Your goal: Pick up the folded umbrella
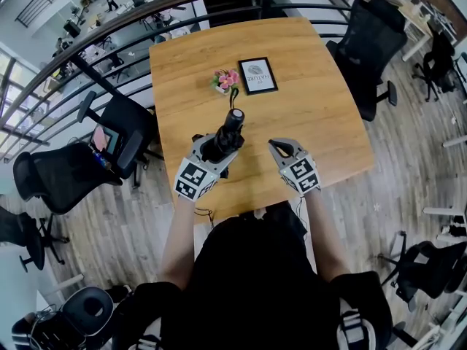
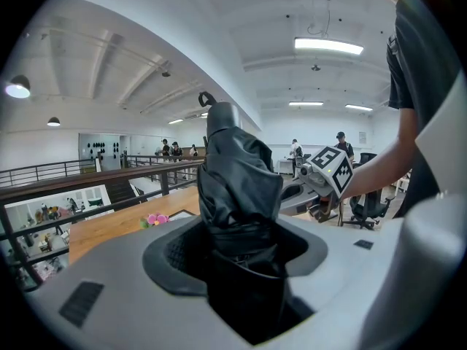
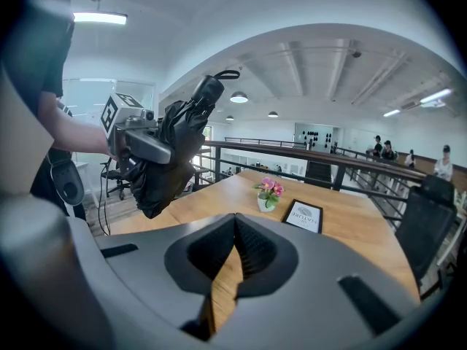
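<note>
the folded umbrella is clamped in the left gripper above the table; the right gripper is held shut, empty, over the table's near edge.

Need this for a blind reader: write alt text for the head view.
The left claw is shut on a folded black umbrella over a table; the right claw, beside it, is shut and empty. Pink flowers and a framed card sit beyond.

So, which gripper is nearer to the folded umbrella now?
Left. The left gripper is closed on the folded umbrella; the right gripper sits to its right, apart from it, jaws together and empty.
</note>
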`<action>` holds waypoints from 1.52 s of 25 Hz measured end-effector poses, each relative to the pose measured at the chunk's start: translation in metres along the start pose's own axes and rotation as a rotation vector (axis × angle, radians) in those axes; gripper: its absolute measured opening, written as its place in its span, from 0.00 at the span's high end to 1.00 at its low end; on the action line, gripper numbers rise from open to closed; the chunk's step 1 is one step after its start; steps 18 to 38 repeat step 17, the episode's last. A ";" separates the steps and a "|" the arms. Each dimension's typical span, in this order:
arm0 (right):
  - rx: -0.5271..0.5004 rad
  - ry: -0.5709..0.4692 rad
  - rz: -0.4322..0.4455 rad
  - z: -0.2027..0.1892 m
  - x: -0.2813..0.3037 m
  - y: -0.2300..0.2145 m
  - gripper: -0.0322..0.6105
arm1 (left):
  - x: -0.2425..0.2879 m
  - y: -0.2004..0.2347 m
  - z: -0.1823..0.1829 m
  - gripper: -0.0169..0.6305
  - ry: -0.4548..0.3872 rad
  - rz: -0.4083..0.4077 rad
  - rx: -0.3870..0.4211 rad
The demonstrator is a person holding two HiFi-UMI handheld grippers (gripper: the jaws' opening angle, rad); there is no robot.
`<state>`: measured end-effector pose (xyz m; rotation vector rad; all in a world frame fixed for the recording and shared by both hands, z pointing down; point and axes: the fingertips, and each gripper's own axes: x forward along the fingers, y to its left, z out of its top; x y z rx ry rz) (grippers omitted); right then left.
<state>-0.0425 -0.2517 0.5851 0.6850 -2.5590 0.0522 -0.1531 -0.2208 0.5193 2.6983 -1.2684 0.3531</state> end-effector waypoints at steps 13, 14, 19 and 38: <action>-0.006 0.007 0.002 -0.002 -0.001 0.000 0.94 | 0.002 -0.004 -0.003 0.55 0.015 -0.004 0.003; -0.005 0.012 0.005 -0.003 -0.001 0.001 0.94 | 0.002 -0.004 -0.003 0.55 0.014 -0.004 0.004; 0.002 0.017 0.013 -0.005 0.001 0.002 0.94 | 0.002 -0.002 -0.002 0.55 0.010 -0.004 0.008; 0.002 0.017 0.013 -0.005 0.001 0.002 0.94 | 0.002 -0.002 -0.002 0.55 0.010 -0.004 0.008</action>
